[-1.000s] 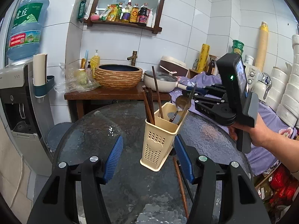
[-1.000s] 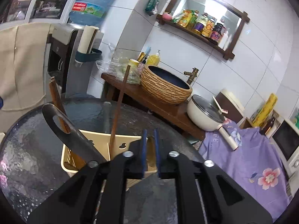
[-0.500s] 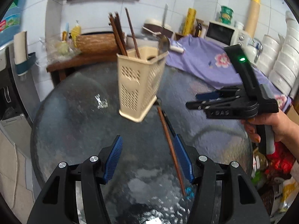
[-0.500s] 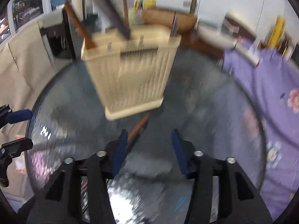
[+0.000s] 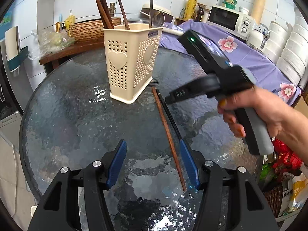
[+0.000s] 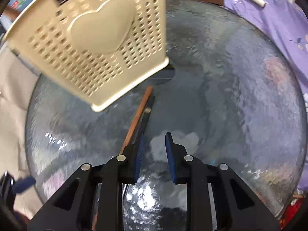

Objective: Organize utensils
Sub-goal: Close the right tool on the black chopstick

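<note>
A cream perforated utensil holder stands on the round glass table, with brown chopsticks and a metal spoon in it. It also fills the upper left of the right wrist view. A brown chopstick and a black utensil lie on the glass in front of the holder. My left gripper is open and empty, low over the near end of the chopstick. My right gripper is partly open and empty, just right of the chopstick and the black utensil.
A wooden side table with a woven basin stands behind the glass table. A purple flowered cloth covers a counter at the right, with a microwave and stacked white bowls.
Both grippers have pulled back and down from the holder toward the chopstick on the glass. The right gripper let go of the spoon, opened wide, then narrowed to a partial gap.
</note>
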### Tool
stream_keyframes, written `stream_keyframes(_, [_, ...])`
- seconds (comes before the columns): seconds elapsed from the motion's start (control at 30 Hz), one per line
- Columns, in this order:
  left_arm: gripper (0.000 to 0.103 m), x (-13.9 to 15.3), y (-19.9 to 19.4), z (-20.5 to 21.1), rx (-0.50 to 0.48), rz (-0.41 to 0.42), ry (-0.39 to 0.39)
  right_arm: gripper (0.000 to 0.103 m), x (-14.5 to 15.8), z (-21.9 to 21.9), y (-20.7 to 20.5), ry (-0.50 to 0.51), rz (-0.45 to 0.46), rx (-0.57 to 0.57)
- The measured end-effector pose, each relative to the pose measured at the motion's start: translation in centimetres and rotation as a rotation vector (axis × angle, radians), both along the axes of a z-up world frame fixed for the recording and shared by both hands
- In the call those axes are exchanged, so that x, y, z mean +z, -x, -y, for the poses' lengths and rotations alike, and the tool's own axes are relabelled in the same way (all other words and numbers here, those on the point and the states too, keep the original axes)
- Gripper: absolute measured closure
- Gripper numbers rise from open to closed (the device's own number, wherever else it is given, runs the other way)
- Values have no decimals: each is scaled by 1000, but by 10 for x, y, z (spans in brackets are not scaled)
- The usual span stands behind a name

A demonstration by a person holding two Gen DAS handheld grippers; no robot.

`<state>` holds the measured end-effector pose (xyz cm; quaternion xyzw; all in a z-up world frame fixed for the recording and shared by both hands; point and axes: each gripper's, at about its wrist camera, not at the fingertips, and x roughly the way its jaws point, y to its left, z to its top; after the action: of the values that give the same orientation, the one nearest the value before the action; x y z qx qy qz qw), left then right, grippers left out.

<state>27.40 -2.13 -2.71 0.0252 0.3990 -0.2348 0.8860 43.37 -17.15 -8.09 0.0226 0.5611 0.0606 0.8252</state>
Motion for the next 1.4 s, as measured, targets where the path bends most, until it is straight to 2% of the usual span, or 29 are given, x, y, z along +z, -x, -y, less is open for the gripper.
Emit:
stream_keyframes(0.07, [47,0,-3,3,-5,-1,-5,82,0,-1,-2,-27,-15,-28])
stream_keyframes(0.17, [47,-2,-8,9,-16,0,-15,82,2,-6,-8,40,8,-26])
stream_keyframes(0.23, [47,-3,-13,15,-23,-1,-22,82,4,-5,-15,28,5,-46])
stream_keyframes(0.33, [47,-3,-19,22,-31,2,-38,102,8,-1,-25,55,-1,-63])
stream_keyframes(0.43, [47,-5,-27,29,-34,0,-49,102,12,12,-26,-32,-20,-92])
stream_keyframes(0.47, [48,-5,-29,30,-31,-1,-50,102,13,19,-24,-103,-23,-106])
stream_keyframes(0.6, [49,0,-37,27,-4,3,-17,102,26,33,-12,-216,43,-107])
stream_keyframes(0.67, [49,2,-36,22,10,6,-4,94,35,34,-10,-258,26,-100])
stream_keyframes(0.77, [48,4,-35,11,30,15,-6,92,39,22,-9,-198,14,-52])
stream_keyframes(0.83, [47,4,-34,5,37,11,-11,91,38,7,-3,-200,-9,-17])
stream_keyframes(1.0, [42,4,-31,-1,51,23,-25,90,33,-10,8,-136,-18,-8])
stream_keyframes(1.13, [37,6,-28,-6,56,37,-32,90,32,-15,10,-165,-35,-26])
stream_keyframes(1.4, [36,8,-29,-17,74,39,-16,87,22,-15,0,-132,-50,-12])
